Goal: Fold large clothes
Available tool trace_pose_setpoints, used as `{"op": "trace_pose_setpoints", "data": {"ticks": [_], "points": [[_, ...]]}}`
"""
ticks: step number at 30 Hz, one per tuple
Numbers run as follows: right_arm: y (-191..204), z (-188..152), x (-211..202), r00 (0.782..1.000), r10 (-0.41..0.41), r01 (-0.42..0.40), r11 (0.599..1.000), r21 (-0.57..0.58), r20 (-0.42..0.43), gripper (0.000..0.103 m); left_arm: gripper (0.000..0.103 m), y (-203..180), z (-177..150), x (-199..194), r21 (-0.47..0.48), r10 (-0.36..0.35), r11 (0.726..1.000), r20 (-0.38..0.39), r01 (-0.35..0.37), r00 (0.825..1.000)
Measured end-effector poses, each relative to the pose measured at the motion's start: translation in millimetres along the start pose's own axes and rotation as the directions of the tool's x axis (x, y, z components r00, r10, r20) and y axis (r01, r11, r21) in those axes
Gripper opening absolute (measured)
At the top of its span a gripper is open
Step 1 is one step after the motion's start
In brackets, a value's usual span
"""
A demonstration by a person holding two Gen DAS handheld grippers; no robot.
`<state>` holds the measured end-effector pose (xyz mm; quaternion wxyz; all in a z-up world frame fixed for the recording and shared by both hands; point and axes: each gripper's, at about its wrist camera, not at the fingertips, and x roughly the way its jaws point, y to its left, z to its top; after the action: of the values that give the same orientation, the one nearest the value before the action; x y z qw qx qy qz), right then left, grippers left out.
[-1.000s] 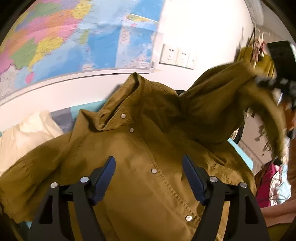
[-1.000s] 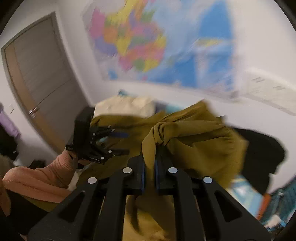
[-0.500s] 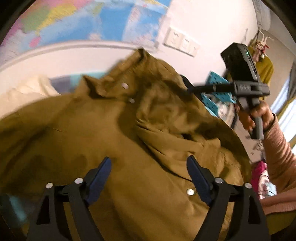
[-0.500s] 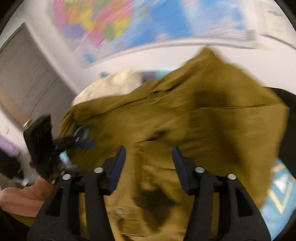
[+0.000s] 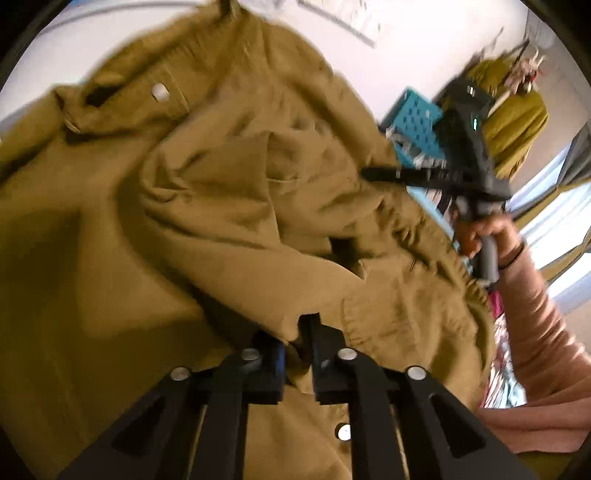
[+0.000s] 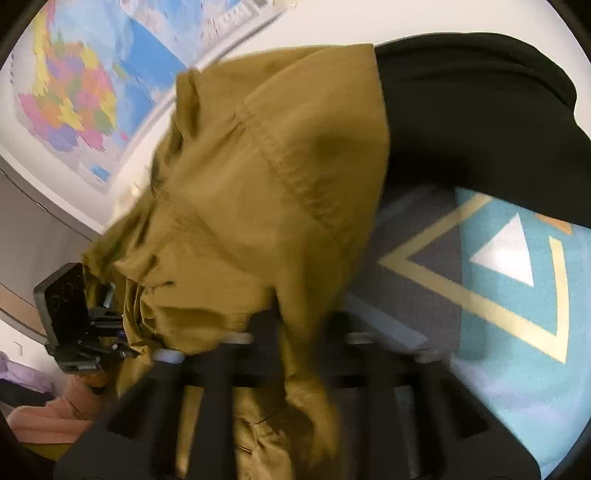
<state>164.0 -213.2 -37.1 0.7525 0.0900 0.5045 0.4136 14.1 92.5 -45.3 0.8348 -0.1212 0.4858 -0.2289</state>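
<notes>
Both claws just closed — left claw (image 5: 297, 334), right claw (image 6: 295, 321) pinching mustard jacket (image 5: 207, 206)

A coloured wall map (image 6: 85, 99) hangs on the white wall (image 6: 332, 26) at upper left of the right wrist view; a grey door (image 6: 33, 229) stands below it at the left edge; a black garment (image 6: 480, 110) lies at upper right, resting on a patterned cover (image 6: 517, 280) in teal, grey and cream with a white triangle. In the left wrist view a teal perforated basket (image 5: 417, 125) sits at right, near the wall; a mustard garment (image 5: 517, 107) hangs behind it beside a hanger (image 5: 524, 70); bright curtained window light (image 5: 554, 221) fills the right edge.
</notes>
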Motion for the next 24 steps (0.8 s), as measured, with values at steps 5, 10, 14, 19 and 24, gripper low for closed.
{"op": "trace_pose_setpoints", "data": {"ticks": [5, 10, 14, 19, 24], "points": [[-28, 1, -48, 0.991, 0.032, -0.043, 0.996, 0.081, 0.131, 0.004, 0.009, 35, 13, -65, -0.081, 0.073, 0.995, 0.133, -0.062, 0.988], [-50, -8, -19, 0.997, -0.053, 0.044, 0.987, 0.157, 0.05, 0.009, 0.038, 63, 20, -81, -0.168, 0.388, 0.915, 0.124, -0.366, 0.913], [-51, -16, -25, 0.992, -0.09, 0.074, 0.983, 0.165, 0.086, 0.026, 0.067, 41, -4, -84, -0.074, 0.309, 0.951, 0.158, -0.301, 0.938], [-26, -23, -49, 0.977, -0.126, 0.114, 0.99, 0.082, 0.17, 0.048, 0.086, -25, -38, -60, 0.172, 0.294, 0.929, 0.189, -0.327, 0.937], [11, -28, -49, 0.972, -0.126, 0.129, 0.992, -0.006, 0.2, 0.053, 0.087, -34, -43, -18, 0.247, 0.393, 0.877, 0.125, -0.413, 0.911]]}}
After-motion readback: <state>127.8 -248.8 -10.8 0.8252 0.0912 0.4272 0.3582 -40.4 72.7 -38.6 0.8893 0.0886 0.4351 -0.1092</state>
